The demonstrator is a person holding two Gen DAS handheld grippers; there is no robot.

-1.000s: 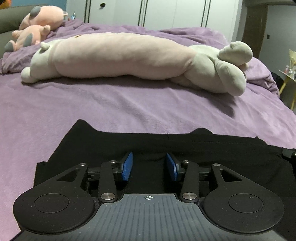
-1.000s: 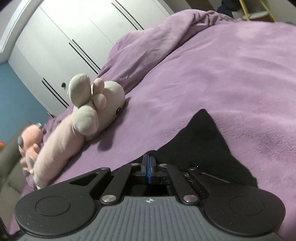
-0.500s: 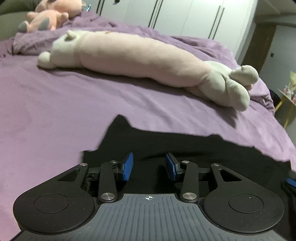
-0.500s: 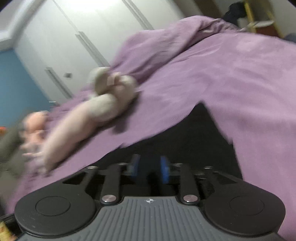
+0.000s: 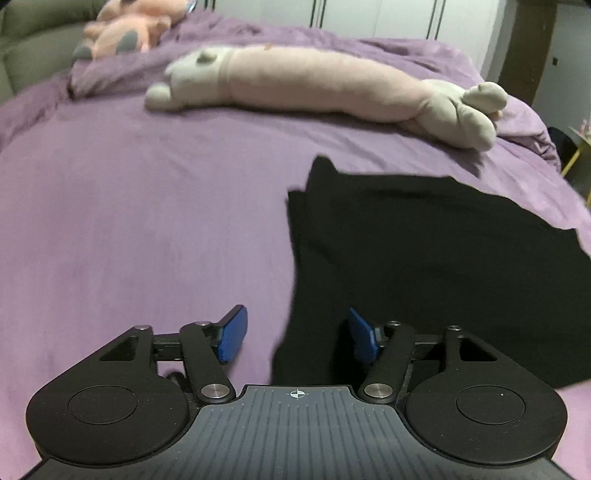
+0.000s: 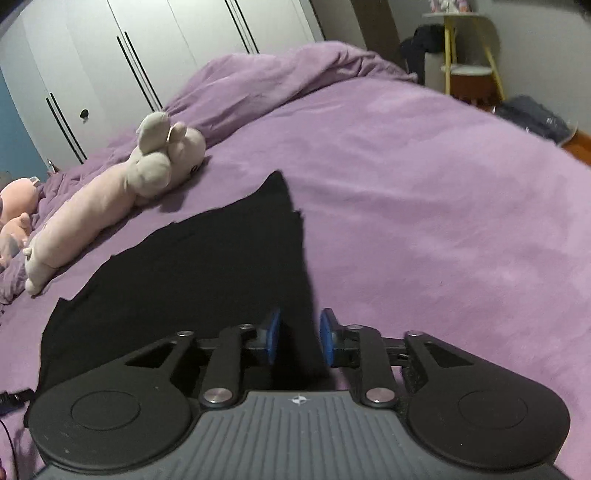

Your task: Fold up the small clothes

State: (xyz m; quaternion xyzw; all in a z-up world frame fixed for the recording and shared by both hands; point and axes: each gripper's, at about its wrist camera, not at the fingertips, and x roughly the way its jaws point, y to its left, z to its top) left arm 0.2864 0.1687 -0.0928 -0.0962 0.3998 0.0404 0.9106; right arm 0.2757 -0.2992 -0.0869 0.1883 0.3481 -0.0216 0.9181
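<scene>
A black garment (image 5: 424,266) lies flat on the purple bed cover; it also shows in the right wrist view (image 6: 207,266). My left gripper (image 5: 297,338) is open and empty, held over the garment's left edge, with the blue pads apart. My right gripper (image 6: 297,336) is open, its blue pads on either side of the garment's right edge without clamping it. The garment's near part is hidden under both grippers.
A long pink and grey plush toy (image 5: 325,85) lies across the bed behind the garment; it also shows in the right wrist view (image 6: 110,199). Pink plush toys (image 5: 129,29) sit at the far left. White wardrobe doors (image 6: 147,55) stand behind. A yellow side table (image 6: 469,55) stands right of the bed.
My right gripper has opened and let go of the garment. My left gripper has opened wider and moved left, off the garment's middle to its left edge. The garment now lies flat.
</scene>
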